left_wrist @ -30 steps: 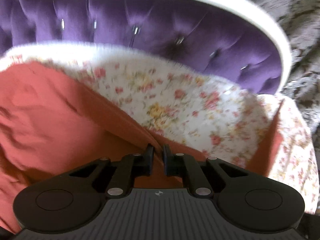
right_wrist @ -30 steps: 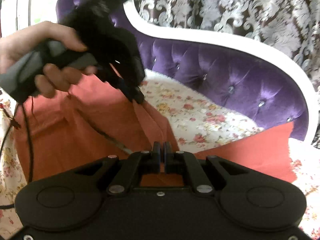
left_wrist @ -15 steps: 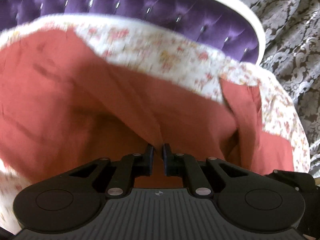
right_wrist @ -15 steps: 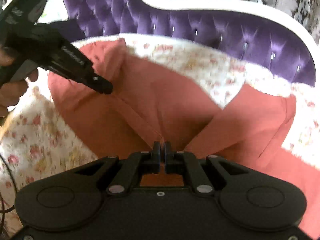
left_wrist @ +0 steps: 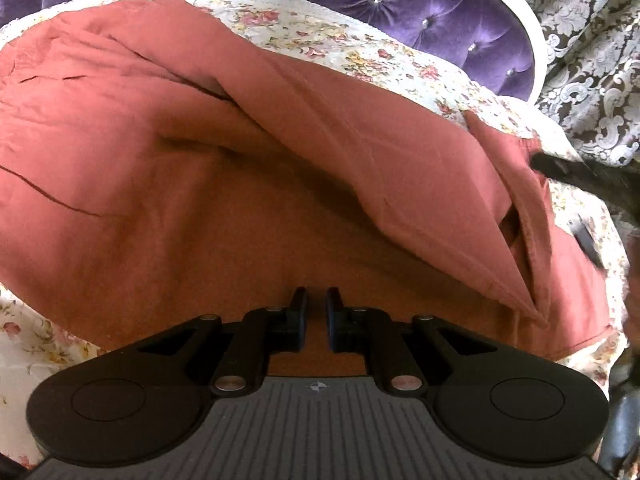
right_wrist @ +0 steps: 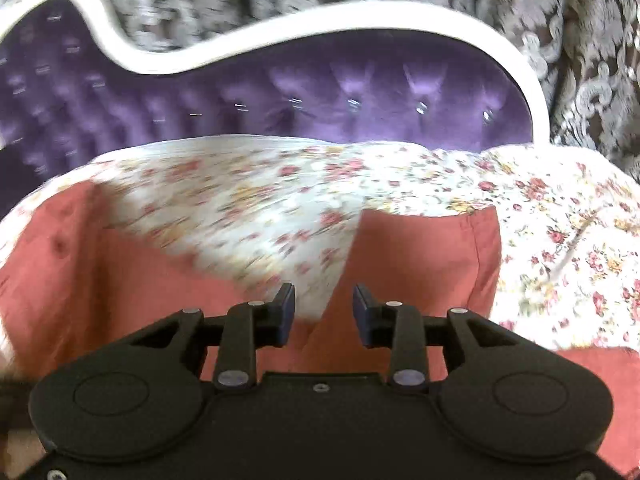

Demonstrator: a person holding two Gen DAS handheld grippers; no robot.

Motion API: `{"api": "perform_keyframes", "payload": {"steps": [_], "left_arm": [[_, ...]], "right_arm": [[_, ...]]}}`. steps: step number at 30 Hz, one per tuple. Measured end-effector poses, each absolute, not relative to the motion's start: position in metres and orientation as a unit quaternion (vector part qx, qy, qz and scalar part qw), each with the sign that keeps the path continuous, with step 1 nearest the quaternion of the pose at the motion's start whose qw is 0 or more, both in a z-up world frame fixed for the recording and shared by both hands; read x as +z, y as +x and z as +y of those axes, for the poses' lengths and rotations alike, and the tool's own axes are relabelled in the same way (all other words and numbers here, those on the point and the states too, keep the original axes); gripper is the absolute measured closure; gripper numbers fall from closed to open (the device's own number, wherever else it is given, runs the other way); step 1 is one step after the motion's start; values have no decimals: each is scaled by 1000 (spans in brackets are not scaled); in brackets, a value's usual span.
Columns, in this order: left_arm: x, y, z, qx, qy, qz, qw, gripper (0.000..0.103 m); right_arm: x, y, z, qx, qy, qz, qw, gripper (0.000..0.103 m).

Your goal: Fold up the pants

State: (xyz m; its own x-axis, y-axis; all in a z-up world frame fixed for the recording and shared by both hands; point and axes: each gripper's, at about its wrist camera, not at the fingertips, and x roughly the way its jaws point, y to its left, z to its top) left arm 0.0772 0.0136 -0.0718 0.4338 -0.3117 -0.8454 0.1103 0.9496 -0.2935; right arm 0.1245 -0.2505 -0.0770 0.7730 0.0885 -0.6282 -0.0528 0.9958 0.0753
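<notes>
Since the earlier left-wrist frame, the folded-over layer of the terracotta-red cotton pants has come down across the frame's middle, on the floral bedsheet. Its long axis runs upper left to lower right. The left gripper is closed, though I cannot tell whether cloth is pinched. In the right-wrist view, the right gripper has just been opening and grips nothing; the pants lie directly below its jaws.

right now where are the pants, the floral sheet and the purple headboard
pants (left_wrist: 200, 208), left wrist view, on the broad flat middle of the red cloth
floral sheet (right_wrist: 560, 248), right wrist view, on a bare patch right of the pants
purple headboard (right_wrist: 360, 96), right wrist view, on the tufted padding
</notes>
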Motion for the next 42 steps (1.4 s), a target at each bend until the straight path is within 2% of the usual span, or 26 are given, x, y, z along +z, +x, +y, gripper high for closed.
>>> {"api": "perform_keyframes", "payload": {"steps": [6, 8, 9, 10, 11, 17, 20, 23, 29, 34, 37, 38, 39, 42], "left_arm": [[-72, 76, 15, -127, -99, 513, 843, 93], [-72, 76, 16, -126, -105, 513, 843, 93], [-72, 76, 17, -126, -107, 512, 843, 93], [-72, 76, 18, -126, -107, 512, 843, 93], [-72, 76, 17, -125, -106, 513, 843, 93], [-69, 74, 15, -122, -95, 510, 846, 93], [-69, 73, 12, -116, -91, 510, 848, 93], [-68, 72, 7, -112, -78, 508, 851, 93], [-67, 72, 1, -102, -57, 509, 853, 93], [-66, 73, -3, -94, -46, 511, 853, 93], [-65, 74, -6, -91, -40, 511, 854, 93], [-65, 74, -6, -90, -39, 511, 854, 93], [-65, 74, -5, -90, -39, 511, 854, 93], [-65, 74, -6, -89, -38, 512, 854, 93]], "right_arm": [[-121, 198, -233, -41, 11, 416, 909, 60], [-125, 202, -228, -72, -7, 411, 909, 62], [-123, 203, -226, -79, -11, 419, 905, 74], [-121, 204, -228, -78, -4, 421, 903, 94], [-116, 200, -233, -75, 12, 419, 905, 98], [-43, 113, -293, -72, 107, 275, 953, 98], [-31, 50, -343, -102, 165, 231, 954, 98], [-52, 2, -389, -143, 213, 245, 935, 98], [-136, -35, -425, -206, 275, 344, 874, 98], [-142, -43, -424, -189, 295, 337, 874, 98], [-135, -45, -432, -195, 323, 304, 875, 78], [-135, -43, -436, -194, 332, 302, 872, 63], [-138, -40, -441, -196, 341, 304, 868, 57], [-151, -32, -450, -199, 365, 313, 854, 57]]}}
